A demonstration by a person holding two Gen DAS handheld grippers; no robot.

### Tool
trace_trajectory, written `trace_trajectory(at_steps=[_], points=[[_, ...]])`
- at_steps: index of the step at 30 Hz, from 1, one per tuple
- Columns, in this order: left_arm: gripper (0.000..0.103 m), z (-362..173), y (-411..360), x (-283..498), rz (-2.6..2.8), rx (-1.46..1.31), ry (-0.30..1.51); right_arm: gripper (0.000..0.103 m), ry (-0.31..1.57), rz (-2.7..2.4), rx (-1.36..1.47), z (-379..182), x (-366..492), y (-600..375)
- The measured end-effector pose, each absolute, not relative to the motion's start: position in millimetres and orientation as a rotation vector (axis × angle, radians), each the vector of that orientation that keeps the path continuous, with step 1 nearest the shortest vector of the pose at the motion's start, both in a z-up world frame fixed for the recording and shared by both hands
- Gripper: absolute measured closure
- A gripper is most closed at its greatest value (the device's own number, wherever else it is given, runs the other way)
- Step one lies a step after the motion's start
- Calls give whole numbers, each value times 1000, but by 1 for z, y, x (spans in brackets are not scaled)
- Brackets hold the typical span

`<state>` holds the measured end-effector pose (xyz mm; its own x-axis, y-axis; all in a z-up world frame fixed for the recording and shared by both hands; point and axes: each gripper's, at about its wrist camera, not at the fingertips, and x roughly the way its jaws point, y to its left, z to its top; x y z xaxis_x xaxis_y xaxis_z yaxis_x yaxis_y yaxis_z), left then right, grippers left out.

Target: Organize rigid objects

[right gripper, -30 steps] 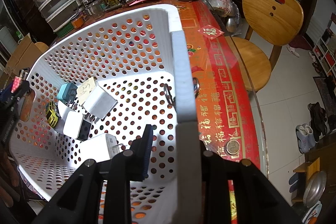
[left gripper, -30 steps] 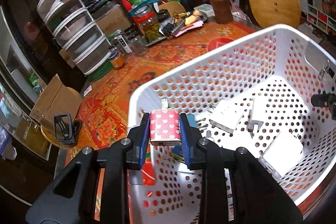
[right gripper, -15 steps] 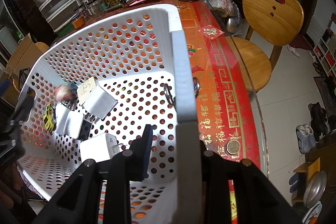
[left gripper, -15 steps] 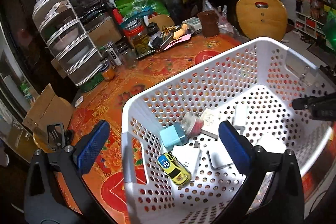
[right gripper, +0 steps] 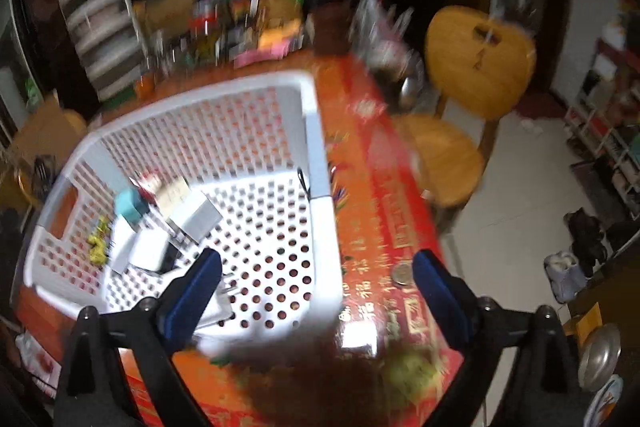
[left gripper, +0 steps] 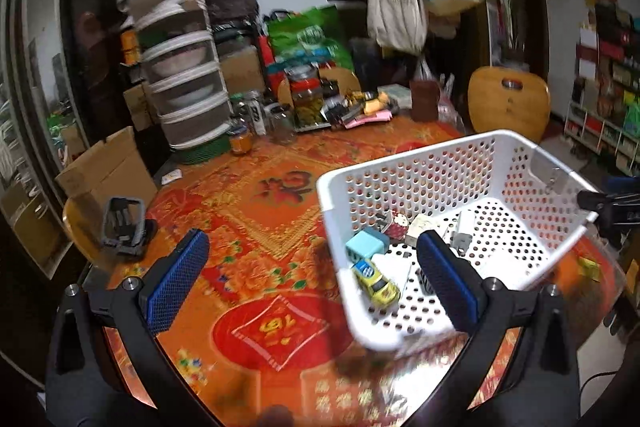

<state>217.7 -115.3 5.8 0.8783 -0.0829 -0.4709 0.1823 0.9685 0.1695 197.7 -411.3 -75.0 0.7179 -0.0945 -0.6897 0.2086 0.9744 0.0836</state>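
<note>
Both tongs have let go since a second ago: the left tongs [left gripper: 312, 277], which then clenched a pink polka-dot charger [left gripper: 398, 228] over the basket, now stand spread wide with nothing between them, and that charger lies inside the white perforated basket [left gripper: 436, 163]. The right tongs [right gripper: 316, 293], earlier clamped on the basket's rim, are opening; the near corner of the basket lies in the gap between them, but the pads do not press on it.

From the left wrist view, the basket sits toward the right edge of the desk [left gripper: 256, 203], which is covered in an orange and red patterned cloth. Within the basket, gathered along the wall nearest the desk's middle, lie a light-blue cube charger [left gripper: 366, 247], a yellow toy car [left gripper: 376, 283] just in front of it, the pink charger behind it, and several white chargers [left gripper: 464, 227] close together. The left tongs hang above the desk's near edge, one finger over bare cloth, the other in front of the basket.

A stack of clear drawers [left gripper: 184, 95], jars and bags crowd the desk's far edge. A coin [right gripper: 402, 273] rests on the cloth near the right edge, just beside the basket, and a wooden chair [right gripper: 472, 99] stands beyond that edge. The right wrist view is blurred.
</note>
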Motion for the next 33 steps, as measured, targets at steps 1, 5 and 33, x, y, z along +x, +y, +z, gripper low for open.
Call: trace_trajectory(at_steps=[1, 5, 33], points=[[1, 9, -107, 204, -131, 203, 466, 6, 698, -183, 131, -67, 179, -402], [1, 20, -83, 146, -155, 148, 422, 1, 506, -198, 21, -42, 100, -350], [0, 34, -74, 24, -191, 80, 564, 0, 554, -72, 55, -8, -25, -281]])
